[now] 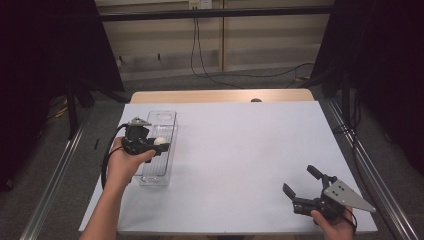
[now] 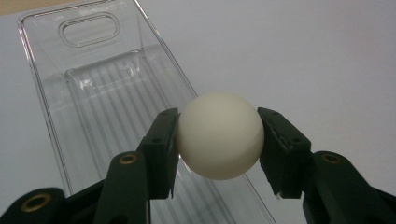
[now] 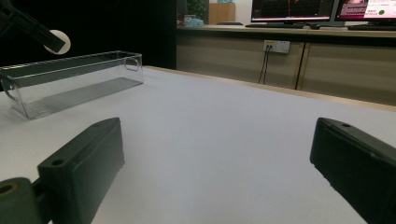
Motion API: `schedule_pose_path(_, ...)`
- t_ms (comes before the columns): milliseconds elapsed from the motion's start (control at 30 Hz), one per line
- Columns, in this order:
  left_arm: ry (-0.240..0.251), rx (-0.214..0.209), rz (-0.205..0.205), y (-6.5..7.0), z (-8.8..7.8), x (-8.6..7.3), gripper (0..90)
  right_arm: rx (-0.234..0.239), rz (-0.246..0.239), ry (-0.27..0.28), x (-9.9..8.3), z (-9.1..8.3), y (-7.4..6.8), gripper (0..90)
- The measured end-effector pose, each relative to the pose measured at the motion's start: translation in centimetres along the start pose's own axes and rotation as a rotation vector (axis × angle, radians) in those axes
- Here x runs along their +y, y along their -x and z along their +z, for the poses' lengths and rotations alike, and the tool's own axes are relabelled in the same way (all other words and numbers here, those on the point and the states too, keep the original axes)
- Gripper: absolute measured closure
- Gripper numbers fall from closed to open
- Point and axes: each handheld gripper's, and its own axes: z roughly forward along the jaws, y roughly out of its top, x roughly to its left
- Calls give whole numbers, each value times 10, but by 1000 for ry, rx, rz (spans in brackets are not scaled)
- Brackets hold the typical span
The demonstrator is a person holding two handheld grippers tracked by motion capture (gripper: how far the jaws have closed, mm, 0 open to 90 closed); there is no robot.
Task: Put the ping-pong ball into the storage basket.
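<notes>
Holding a small, smooth white ball (image 2: 219,135) between its two black jaws, the left tool (image 1: 159,143) hangs over the long clear plastic bin with a ribbed floor (image 2: 98,116), which lies at the left side of the white tabletop (image 1: 240,150). The pads press on opposite sides of the ball, so the grip is clenched on it. In the left gripper view the ball sits above the bin's right-hand wall rather than over the middle of the floor, and the high view puts it near the inner long edge as well. The right tool (image 1: 302,182) rests well apart near the front right corner of the tabletop, its jaws spread wide with nothing between them.

The likely step in hand is dropping the ball into the bin. The main risk appears to be the release point: let go where it hangs now, the ball could strike the rim and bounce out onto the tabletop. It is light and round, so once free it would probably roll far, perhaps off the edge. Even a clean drop might bounce off the hard ribbed floor and hop over the low wall. Lowering the ball toward the bin's centre before letting go would reduce both dangers.
</notes>
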Motion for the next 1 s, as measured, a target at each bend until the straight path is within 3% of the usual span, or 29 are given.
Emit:
schedule_pose_path(267, -1, 4, -28, -3, 2, 1, 511, -3, 0, -1, 0, -1, 1, 24)
schedule_pose_path(333, 3, 8, -15, -4, 2, 1, 512, -3, 1, -1, 0, -1, 1, 24)
schedule_pose_path(1000, -5, 48, -24, -10, 8, 0, 512, -3, 2, -2, 0, -1, 0, 24)
